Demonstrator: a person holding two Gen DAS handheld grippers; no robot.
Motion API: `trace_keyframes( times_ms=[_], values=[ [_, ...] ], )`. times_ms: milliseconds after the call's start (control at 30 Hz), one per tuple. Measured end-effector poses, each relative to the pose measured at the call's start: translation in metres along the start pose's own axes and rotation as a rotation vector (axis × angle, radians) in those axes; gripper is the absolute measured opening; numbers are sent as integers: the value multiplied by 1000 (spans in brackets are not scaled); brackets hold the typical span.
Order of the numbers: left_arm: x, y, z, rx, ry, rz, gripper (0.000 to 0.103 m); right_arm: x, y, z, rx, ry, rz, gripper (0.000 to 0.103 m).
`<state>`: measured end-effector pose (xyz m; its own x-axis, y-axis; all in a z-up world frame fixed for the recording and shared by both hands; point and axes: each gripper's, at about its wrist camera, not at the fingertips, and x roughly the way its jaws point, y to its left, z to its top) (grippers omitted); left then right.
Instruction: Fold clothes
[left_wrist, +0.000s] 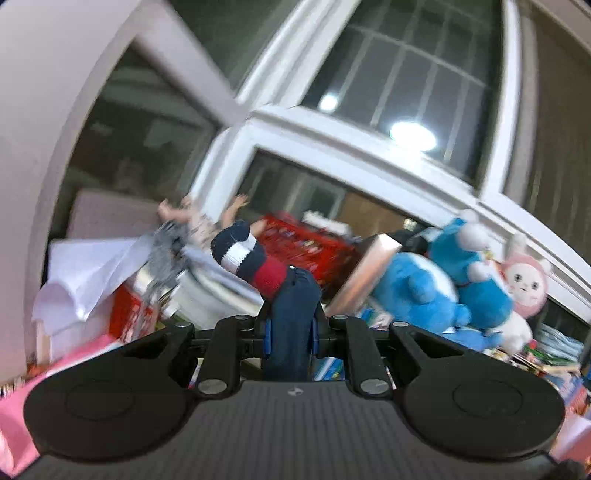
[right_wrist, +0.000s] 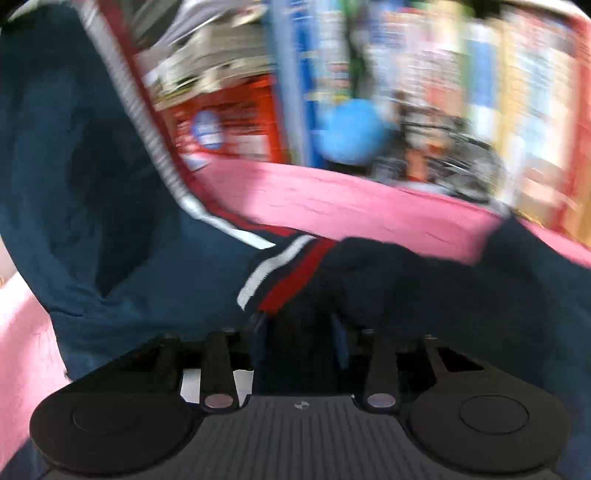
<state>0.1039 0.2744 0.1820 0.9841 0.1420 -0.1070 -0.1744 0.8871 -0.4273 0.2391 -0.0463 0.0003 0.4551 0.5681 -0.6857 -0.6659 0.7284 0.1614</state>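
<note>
While raised toward the window (left_wrist: 388, 85), left gripper (left_wrist: 290, 325) pinches the navy sweater (left_wrist: 258, 258), cuff flopping to 11 o'clock. Right gripper (right_wrist: 299, 332) buried in sweater fabric over pink cloth (right_wrist: 332, 199); jaw state unreadable.

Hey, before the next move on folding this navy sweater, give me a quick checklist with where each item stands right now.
1. Left gripper clamped on the navy sweater: ok, fabric is pinched between its pads.
2. Striped cuff clear of the clutter behind: ok, it is raised in front of the blue plush toys.
3. Right gripper gripping the garment: cannot tell, dark fabric covers its fingertips and the picture is blurred.
4. Sweater body lying flat on the pink bedsheet: not ok, it is bunched and draped.
5. Red and white trim lined up for a fold: cannot tell.
</note>
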Motion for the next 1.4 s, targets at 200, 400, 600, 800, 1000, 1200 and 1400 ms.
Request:
trace_keyframes(
  times_ms=[200,400,600,800,1000,1200,1400],
  values=[
    [0,8,-9,-28,12,24,17,-106,-60,-44,71,-164,-36,84],
    [-7,-4,-4,-89,-7,-19,17,-116,-38,-36,72,-205,-54,55],
    [-31,-23,1,-78,-58,-110,17,5,61,1,-56,-31,77,24],
    [-33,-30,2,-51,-63,-177,17,101,70,38,-10,-83,-92,19],
    [-21,-31,-10,-88,-45,-189,17,116,43,52,102,-99,-136,29],
    [-26,-64,-24,-67,-4,-248,17,48,5,26,307,-154,22,53],
    [-42,-151,-65,32,33,-389,18,-93,-55,-37,457,-261,60,71]
  ],
)
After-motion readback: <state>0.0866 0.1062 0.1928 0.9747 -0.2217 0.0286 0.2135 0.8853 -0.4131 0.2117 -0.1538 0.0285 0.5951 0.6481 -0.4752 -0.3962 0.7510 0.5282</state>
